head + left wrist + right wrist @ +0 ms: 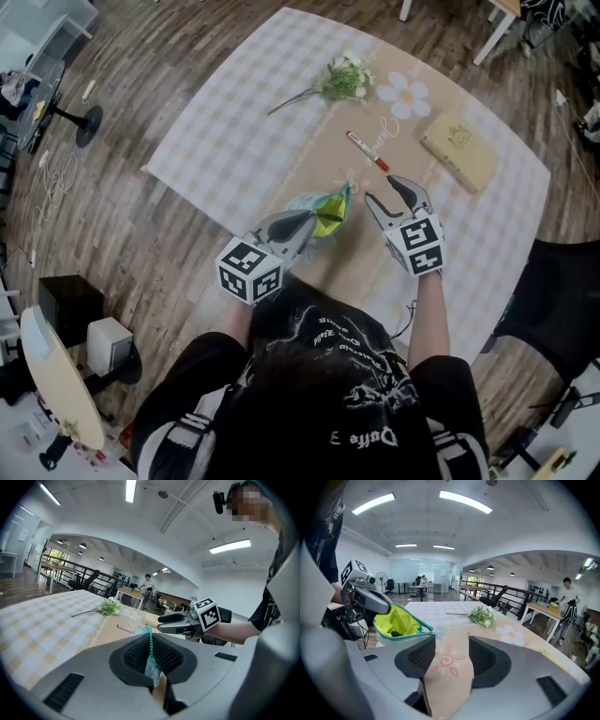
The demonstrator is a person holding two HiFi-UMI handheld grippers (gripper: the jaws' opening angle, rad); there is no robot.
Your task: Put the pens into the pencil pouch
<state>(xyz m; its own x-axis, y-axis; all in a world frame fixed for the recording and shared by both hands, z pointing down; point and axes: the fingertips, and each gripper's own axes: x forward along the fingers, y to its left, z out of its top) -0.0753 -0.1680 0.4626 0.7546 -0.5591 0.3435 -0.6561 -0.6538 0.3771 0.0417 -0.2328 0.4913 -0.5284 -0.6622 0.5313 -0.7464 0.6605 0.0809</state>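
- Left gripper (151,654): we see the jaws closed tight on the teal zip edge of the pencil pouch (325,212). The fabric is pinched between the pads and the pouch mouth is held up and open.
- Right gripper (451,656): jaws wide apart with nothing between them, only the bare tablecloth (445,677) showing through the gap.
- The pouch hangs off the left gripper's tips, just to the left of the right gripper's left jaw. Its yellow lining faces the right gripper.
- There's a dark thing (396,633) at the bottom of the pouch. We'd guess a pen already in, but it's too small to be sure.
- A red-and-white pen (367,151) lies flat on the table ahead of the right gripper's tips. It's near them but not touching, and well beyond the left gripper's tips.
- Step in hand, as we judge it: between pens. The right gripper is empty and free, and the left one is holding the pouch open.
- Next move calls for reaching the right gripper forward and down to the pen. We'd turn the jaws to straddle the barrel across its width, then close near the middle so it doesn't swing.
- The left gripper needs to keep its pinch and keep the mouth up and facing right.
- Then carry the pen back toward the left jaw side and feed it tip-first into the opening.
- A book (459,150) and flowers (343,79) lie further off, not part of the task.
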